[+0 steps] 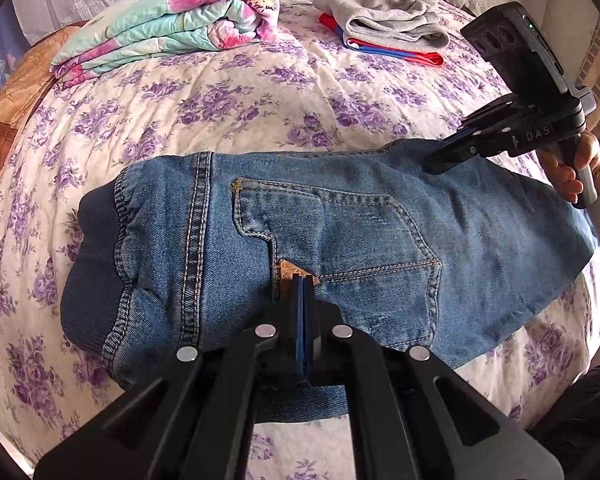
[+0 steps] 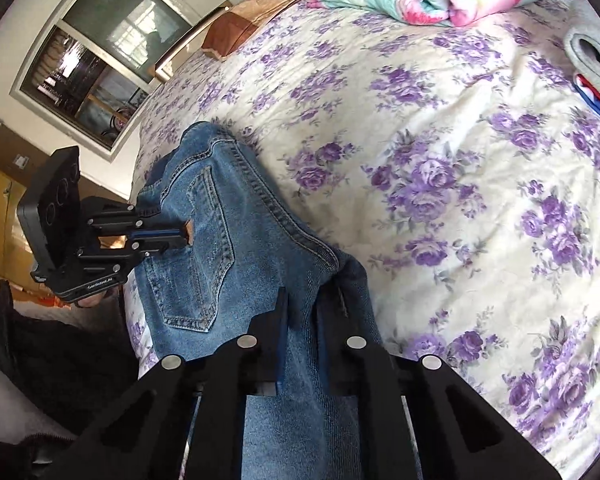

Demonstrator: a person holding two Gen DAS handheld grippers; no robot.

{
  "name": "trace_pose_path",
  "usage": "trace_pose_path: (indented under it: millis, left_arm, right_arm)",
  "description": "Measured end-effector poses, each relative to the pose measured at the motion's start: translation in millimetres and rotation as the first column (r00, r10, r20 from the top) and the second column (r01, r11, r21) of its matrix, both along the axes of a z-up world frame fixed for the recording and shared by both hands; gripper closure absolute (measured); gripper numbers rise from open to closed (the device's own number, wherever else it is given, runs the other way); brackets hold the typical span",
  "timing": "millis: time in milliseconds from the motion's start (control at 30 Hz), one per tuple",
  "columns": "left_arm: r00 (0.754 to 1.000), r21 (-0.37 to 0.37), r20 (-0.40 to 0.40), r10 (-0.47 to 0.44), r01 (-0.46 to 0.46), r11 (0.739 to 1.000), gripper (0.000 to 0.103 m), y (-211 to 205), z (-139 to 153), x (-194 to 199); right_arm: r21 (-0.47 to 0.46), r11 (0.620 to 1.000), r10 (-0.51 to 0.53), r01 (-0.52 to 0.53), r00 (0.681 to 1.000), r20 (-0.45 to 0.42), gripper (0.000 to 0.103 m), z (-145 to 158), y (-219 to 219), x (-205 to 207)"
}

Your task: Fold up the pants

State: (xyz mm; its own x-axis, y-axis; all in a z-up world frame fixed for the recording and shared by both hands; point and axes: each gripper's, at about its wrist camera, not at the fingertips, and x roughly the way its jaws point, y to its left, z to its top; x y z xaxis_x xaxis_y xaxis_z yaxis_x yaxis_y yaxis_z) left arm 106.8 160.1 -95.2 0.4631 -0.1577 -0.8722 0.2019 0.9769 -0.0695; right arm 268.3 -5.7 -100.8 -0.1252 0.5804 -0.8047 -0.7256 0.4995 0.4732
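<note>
Folded blue jeans [image 1: 340, 240] lie on the flowered bedspread, back pocket up, dark ribbed waistband to the left. My left gripper [image 1: 303, 280] is shut, its tips resting over the pocket's edge by a small tan patch; whether it pinches any cloth I cannot tell. It also shows in the right wrist view [image 2: 186, 238]. My right gripper [image 2: 302, 304] has its fingers slightly apart around a fold of the jeans [image 2: 228, 240] at their far right edge. In the left wrist view the right gripper [image 1: 436, 162] sits on that edge.
A folded floral quilt [image 1: 172, 24] lies at the bed's far left. A folded grey garment [image 1: 388, 16] on a red and blue one lies far right. A brown pillow [image 1: 4, 128] is at the left edge. Bare bedspread [image 1: 260, 100] lies beyond the jeans.
</note>
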Motion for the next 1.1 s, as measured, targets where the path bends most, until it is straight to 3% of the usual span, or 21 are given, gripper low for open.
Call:
trace_pose_path:
  millis: [100, 200, 267, 333, 367, 467, 533, 600, 667, 700, 733, 800, 900, 1000, 1100]
  left_arm:
    - [1.000, 0.008, 0.002, 0.005, -0.005, 1.000, 0.101, -1, 0, -1]
    - [1.000, 0.030, -0.002, 0.007, -0.007, 1.000, 0.101, -4, 1, 0]
    - [1.000, 0.045, 0.000, 0.009, -0.009, 0.999, 0.101, -7, 1, 2]
    - [1.000, 0.056, 0.006, 0.016, -0.016, 0.998, 0.101, -7, 0, 2]
    - [1.000, 0.051, 0.006, 0.021, -0.021, 0.998, 0.101, -7, 1, 2]
    - [1.000, 0.052, 0.004, 0.024, -0.025, 0.998, 0.102, -7, 9, -3]
    - [0.999, 0.068, 0.047, 0.005, -0.008, 0.998, 0.101, -12, 27, -11]
    - [0.993, 0.030, 0.112, -0.029, 0.026, 0.999, 0.097, -19, 52, -17]
    - [0.986, -0.025, 0.155, -0.057, 0.062, 0.998, 0.083, -33, 71, -15]
    - [0.985, -0.057, 0.160, -0.065, 0.075, 0.996, 0.069, -41, 75, -8]
    - [0.986, -0.088, 0.151, -0.073, 0.087, 0.992, 0.066, -51, 75, 3]
    - [0.990, -0.139, 0.091, -0.107, 0.119, 0.983, 0.068, -76, 61, 29]
    - [0.990, -0.170, -0.049, -0.135, 0.125, 0.977, 0.099, -113, 21, 66]
    - [0.983, -0.152, -0.156, -0.096, 0.072, 0.986, 0.101, -129, -19, 87]
    - [0.981, -0.180, -0.173, -0.086, 0.055, 0.982, 0.101, -127, -27, 94]
  right_arm:
    - [-0.043, 0.996, -0.068, 0.072, 0.993, 0.096, 0.094, 7, 3, -1]
    - [-0.199, 0.976, -0.034, 0.082, 0.971, 0.235, 0.094, 10, 28, -13]
    - [-0.292, 0.951, -0.036, 0.102, 0.974, 0.224, 0.092, -8, 35, -10]
    - [-0.276, 0.953, -0.068, 0.126, 0.975, 0.211, 0.090, -16, 31, -3]
    - [-0.264, 0.955, -0.086, 0.137, 0.977, 0.194, 0.085, -15, 27, 0]
    - [-0.260, 0.940, -0.154, 0.219, 0.957, 0.246, 0.042, -9, 8, 3]
    - [-0.239, 0.929, -0.218, 0.282, 0.940, 0.264, 0.042, 5, -9, -2]
    - [-0.223, 0.904, -0.286, 0.365, 0.904, 0.318, 0.042, 25, -27, -14]
    - [-0.208, 0.875, -0.335, 0.438, 0.856, 0.394, 0.042, 44, -47, -29]
    - [-0.200, 0.863, -0.358, 0.464, 0.841, 0.407, 0.042, 51, -57, -37]
    - [-0.189, 0.853, -0.383, 0.487, 0.829, 0.408, 0.042, 55, -66, -47]
    - [-0.184, 0.833, -0.418, 0.522, 0.812, 0.408, 0.042, 59, -81, -68]
    - [-0.173, 0.820, -0.442, 0.546, 0.796, 0.413, 0.049, 56, -98, -108]
    - [-0.129, 0.815, -0.480, 0.564, 0.784, 0.394, 0.064, 53, -109, -149]
    - [-0.063, 0.819, -0.509, 0.571, 0.772, 0.381, 0.071, 53, -106, -174]
